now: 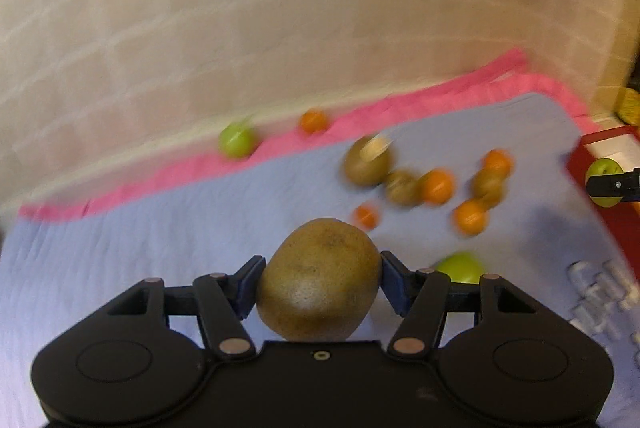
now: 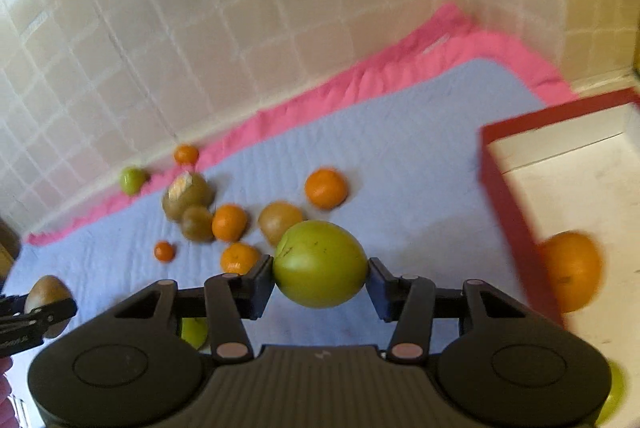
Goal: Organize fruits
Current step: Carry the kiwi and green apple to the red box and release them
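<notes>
My left gripper is shut on a brown kiwi and holds it above the blue cloth. My right gripper is shut on a green apple above the cloth, left of a red-walled white box. An orange lies in that box. Several oranges and kiwis lie loose on the cloth. The left gripper with its kiwi shows at the far left of the right wrist view. The right gripper's apple shows at the right edge of the left wrist view.
A pink cloth lies under the blue one along a tiled wall. A green apple and an orange sit near the wall. Another green apple lies just behind my left fingers. White plastic items lie at the right.
</notes>
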`<control>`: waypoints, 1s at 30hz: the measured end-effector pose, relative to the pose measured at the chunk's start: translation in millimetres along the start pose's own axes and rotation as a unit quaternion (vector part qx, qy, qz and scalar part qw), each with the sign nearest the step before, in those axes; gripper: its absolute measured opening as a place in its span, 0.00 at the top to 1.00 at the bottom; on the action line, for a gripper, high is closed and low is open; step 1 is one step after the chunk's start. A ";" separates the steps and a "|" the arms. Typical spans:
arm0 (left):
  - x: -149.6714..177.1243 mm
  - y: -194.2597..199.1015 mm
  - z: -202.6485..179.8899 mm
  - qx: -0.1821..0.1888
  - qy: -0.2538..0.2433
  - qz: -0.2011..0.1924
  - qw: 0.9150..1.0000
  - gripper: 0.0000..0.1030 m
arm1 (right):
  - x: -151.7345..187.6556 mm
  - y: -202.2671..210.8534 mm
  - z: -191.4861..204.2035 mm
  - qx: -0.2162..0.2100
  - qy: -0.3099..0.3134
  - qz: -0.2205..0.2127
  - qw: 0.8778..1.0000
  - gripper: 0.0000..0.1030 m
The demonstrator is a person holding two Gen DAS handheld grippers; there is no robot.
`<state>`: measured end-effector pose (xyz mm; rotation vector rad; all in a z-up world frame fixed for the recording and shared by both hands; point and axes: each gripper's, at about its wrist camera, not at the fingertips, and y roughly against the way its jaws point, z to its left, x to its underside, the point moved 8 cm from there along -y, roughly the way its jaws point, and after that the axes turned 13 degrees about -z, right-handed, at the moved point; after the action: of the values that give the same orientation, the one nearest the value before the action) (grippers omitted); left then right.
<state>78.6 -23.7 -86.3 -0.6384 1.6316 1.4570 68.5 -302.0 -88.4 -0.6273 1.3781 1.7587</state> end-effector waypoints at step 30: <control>-126.9 -74.1 -394.0 0.341 -0.144 -0.039 0.928 0.29 | -43.3 154.7 -248.0 0.207 -0.078 -0.082 0.972 0.50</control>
<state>107.4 -439.4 -29.5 -0.0819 1.7017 0.7858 -57.2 -564.7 -38.8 -0.3539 1.4788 1.3061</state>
